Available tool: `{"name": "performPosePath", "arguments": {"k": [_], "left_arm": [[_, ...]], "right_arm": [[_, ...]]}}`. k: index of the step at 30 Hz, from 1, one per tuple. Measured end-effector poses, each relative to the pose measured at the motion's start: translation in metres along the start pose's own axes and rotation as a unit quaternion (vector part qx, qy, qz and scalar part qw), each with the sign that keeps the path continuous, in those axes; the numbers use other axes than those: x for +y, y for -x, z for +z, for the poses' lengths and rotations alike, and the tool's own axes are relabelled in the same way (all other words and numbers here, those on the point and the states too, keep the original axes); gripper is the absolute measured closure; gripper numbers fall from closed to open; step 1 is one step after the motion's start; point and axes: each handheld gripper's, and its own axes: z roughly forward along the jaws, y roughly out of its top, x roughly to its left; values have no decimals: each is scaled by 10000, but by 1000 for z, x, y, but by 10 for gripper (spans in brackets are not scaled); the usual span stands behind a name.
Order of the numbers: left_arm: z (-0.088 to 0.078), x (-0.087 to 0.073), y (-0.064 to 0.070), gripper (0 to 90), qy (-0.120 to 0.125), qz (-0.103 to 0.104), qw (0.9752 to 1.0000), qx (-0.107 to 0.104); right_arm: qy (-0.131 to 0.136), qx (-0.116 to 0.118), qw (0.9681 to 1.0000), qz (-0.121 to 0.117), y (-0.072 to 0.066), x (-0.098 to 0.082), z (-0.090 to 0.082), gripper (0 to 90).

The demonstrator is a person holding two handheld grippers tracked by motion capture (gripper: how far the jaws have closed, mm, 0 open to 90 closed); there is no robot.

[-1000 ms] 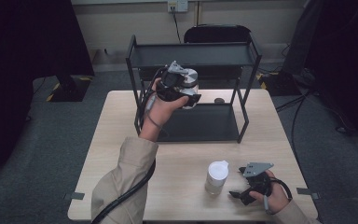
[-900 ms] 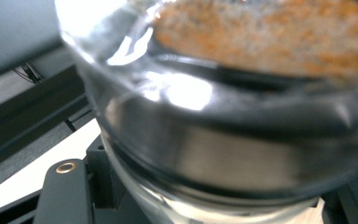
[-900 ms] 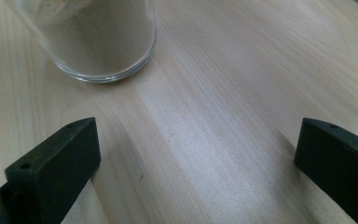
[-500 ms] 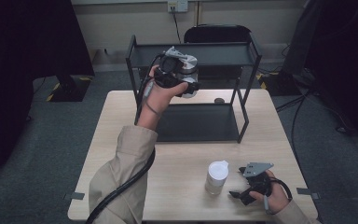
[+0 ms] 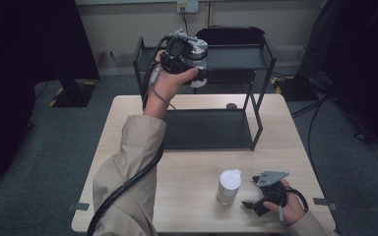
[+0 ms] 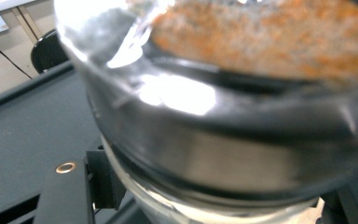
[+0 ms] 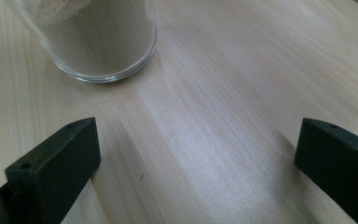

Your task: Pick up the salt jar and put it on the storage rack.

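The left tongs (image 5: 197,73) are clamped on a glass jar (image 5: 195,54) with a metal band and orange-brown contents, held aloft at the front edge of the top tier of a dark metal shelf rack (image 5: 263,54). The right tongs (image 5: 250,196) rest with jaws wide apart on the pale wooden bench (image 5: 128,128), near its front right corner, just beside a second jar (image 5: 229,186) with a white lid. Open bench lies between the rack's lower tier and that jar. Grey carpet and a pale wall with a socket surround the scene.
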Motion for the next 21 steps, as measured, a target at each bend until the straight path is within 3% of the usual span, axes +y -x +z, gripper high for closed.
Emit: {"name": "performPosePath", "arguments": {"k": [11,21], "left_arm": [[2,17,-8,307,8,-58,9999,162],[14,34,-17,307,-73,-62,9996,279]], "right_arm": [[-5,4,10000,7,0,0,0,0],[0,0,10000,4,0,0,0,0]]}}
